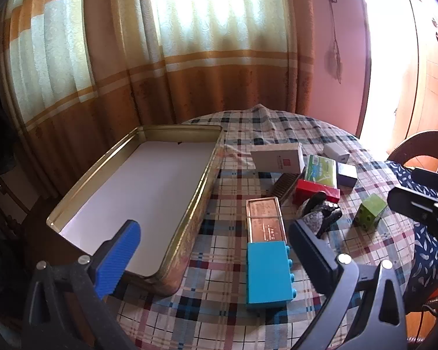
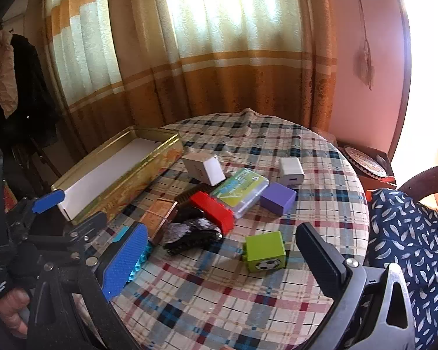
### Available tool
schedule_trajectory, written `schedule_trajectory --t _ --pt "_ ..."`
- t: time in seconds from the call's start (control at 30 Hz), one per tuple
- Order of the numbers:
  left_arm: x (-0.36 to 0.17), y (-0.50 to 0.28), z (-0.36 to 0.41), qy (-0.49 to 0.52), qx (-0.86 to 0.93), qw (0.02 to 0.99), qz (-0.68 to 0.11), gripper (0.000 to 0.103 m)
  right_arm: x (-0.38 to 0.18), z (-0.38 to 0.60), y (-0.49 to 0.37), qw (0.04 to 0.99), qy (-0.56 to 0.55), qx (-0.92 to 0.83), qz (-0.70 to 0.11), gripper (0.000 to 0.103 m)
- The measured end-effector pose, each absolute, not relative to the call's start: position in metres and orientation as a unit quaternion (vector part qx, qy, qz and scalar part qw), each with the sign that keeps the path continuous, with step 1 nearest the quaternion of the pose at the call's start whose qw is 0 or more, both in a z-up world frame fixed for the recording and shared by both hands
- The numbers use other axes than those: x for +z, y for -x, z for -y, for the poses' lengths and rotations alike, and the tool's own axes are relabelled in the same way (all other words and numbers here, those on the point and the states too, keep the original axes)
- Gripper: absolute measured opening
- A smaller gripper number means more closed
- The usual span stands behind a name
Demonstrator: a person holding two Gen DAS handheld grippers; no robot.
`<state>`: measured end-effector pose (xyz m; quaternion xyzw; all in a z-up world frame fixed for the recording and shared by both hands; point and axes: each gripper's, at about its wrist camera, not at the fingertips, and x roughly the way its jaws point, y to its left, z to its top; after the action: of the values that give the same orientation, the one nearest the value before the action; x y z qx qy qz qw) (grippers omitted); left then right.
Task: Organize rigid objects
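A gold tin [image 1: 189, 227] with a white lining lies on the left of the plaid table, nothing in it. Beside it lie a teal brick [image 1: 267, 274], a copper box [image 1: 265, 221], a red brick [image 1: 318, 191], a white box [image 1: 277, 157] and a green cube [image 1: 369, 211]. My left gripper [image 1: 214, 227] is open above the tin's near corner and the teal brick, holding nothing. My right gripper [image 2: 222, 233] is open over the pile, the green cube [image 2: 265, 250] just inside its right finger. Its blue pad [image 2: 122, 259] hides most of the teal brick [image 2: 138, 262].
Further right lie a green card case [image 2: 239, 192], a purple block [image 2: 277, 198], a white charger [image 2: 290, 170] and a black and grey object [image 2: 189, 233]. A chair with a blue patterned cushion [image 2: 408, 233] stands at the table's right edge. Curtains hang behind.
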<state>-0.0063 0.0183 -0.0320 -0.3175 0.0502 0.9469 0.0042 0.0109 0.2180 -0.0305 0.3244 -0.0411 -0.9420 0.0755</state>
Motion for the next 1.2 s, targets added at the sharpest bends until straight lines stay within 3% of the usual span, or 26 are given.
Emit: schedule_trajectory --t 0.77,1.2 --pt "-0.059 0.004 -0.044 0.352 0.932 0.048 -0.079 0.102 -0.055 -0.244 -0.002 0.041 -0.333 -0.941 0.035 0.102" --pt "-0.082 0.015 -0.040 0.391 0.916 0.069 -0.058 0.073 -0.087 -0.235 0.011 0.031 -0.345 -0.938 -0.025 0.102"
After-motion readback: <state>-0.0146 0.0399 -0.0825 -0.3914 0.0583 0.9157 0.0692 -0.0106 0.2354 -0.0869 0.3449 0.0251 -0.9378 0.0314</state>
